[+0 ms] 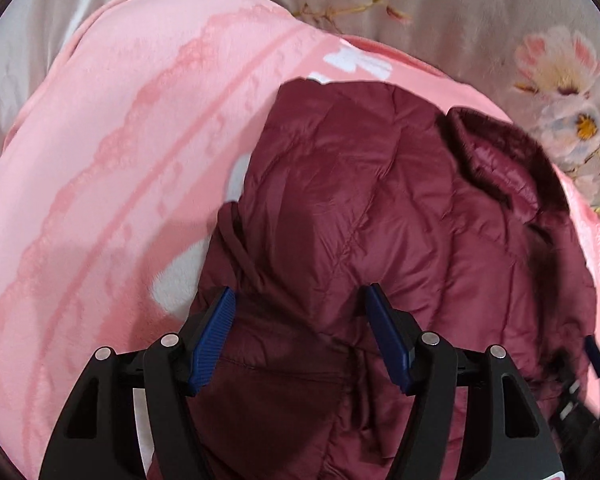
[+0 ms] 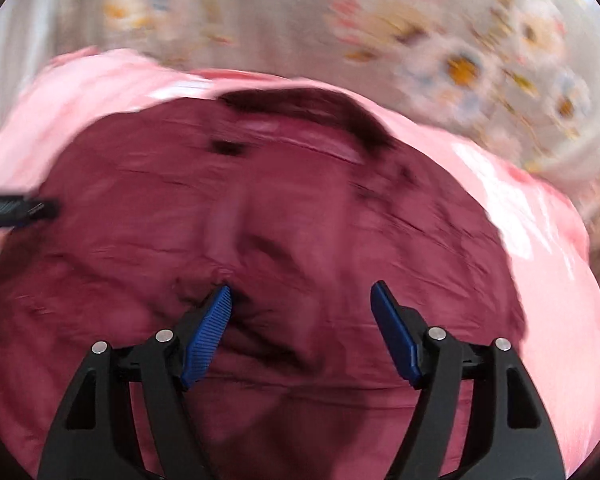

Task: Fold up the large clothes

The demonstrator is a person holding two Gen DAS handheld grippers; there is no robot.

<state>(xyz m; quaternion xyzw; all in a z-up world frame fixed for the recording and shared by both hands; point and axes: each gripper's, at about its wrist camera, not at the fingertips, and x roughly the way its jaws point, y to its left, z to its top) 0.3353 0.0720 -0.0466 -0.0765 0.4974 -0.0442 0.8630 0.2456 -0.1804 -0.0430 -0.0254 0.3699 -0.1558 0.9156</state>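
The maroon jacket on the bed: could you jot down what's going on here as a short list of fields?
garment: maroon quilted jacket, partly bunched up, collar at its far end
lying on: pink blanket
beneath that: floral bedsheet
left gripper: jaws open, over the jacket, nothing clamped
right gripper: jaws open, over the jacket, nothing clamped
picture quality: right wrist view blurred
fold state: not yet neatly folded

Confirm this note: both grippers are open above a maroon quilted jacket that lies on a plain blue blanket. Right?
Not quite. The blanket is pink with a paler pattern, not plain blue, as the left wrist view shows. The rest holds: the left gripper and right gripper are open above the maroon quilted jacket.
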